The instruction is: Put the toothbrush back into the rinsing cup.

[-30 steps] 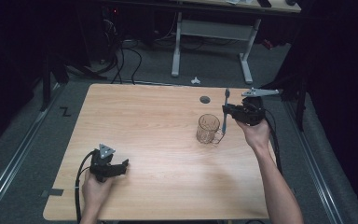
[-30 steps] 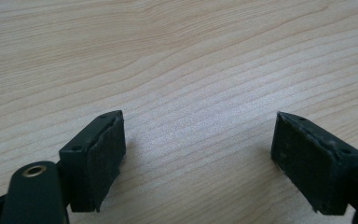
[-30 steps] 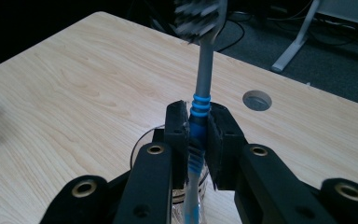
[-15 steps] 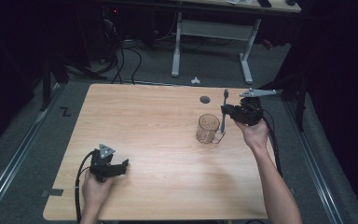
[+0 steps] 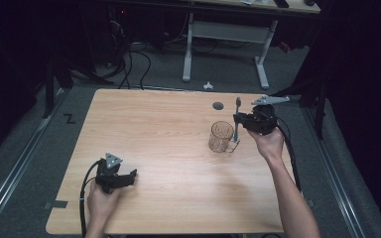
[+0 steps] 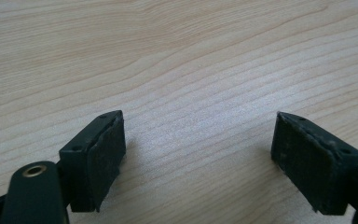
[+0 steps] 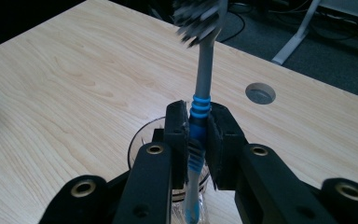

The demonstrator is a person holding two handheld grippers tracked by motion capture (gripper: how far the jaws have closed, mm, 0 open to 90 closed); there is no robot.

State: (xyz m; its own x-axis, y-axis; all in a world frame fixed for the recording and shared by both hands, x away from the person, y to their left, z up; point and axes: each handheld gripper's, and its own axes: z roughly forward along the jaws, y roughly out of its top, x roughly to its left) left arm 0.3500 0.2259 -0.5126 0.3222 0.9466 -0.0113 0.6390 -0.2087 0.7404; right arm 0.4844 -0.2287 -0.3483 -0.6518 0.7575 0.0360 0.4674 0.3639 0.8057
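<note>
- High view, starting at the left: we see the left gripper (image 5: 129, 175) low over the near left part of the wooden table (image 5: 154, 129), held in the person's left hand (image 5: 101, 198), with its cable curving off toward the near edge.
- On top of that gripper we see a grey three-cornered plate.
- From the left gripper view we see its two black jaws standing wide apart, with bare wood grain between them and nothing held.
- Moving right in the high view, we find a clear glass mug (image 5: 221, 137) standing upright on the right half of the table, well apart from the left gripper.
- A small round hole (image 5: 218, 105) sits in the tabletop just behind the mug.
- Just right of the mug, we see a toothbrush (image 5: 236, 119) held upright, bristle end up, its lower end close by the mug's handle side.
- The right gripper (image 5: 239, 120) is clamped on the toothbrush, held in the person's right hand (image 5: 268, 141) above the table's right edge.
- From the right gripper view we see the jaws closed on the blue ribbed part of the toothbrush (image 7: 198, 121), the grey neck rising to a blurred brush head.
- In that same view the mug (image 7: 168, 154) lies right beneath the jaws, and the blue handle runs down toward its mouth; we cannot tell whether the tip is inside it.
- Beyond the table's far edge we see a white desk frame (image 5: 228, 44) and dark cables on the grey floor.
</note>
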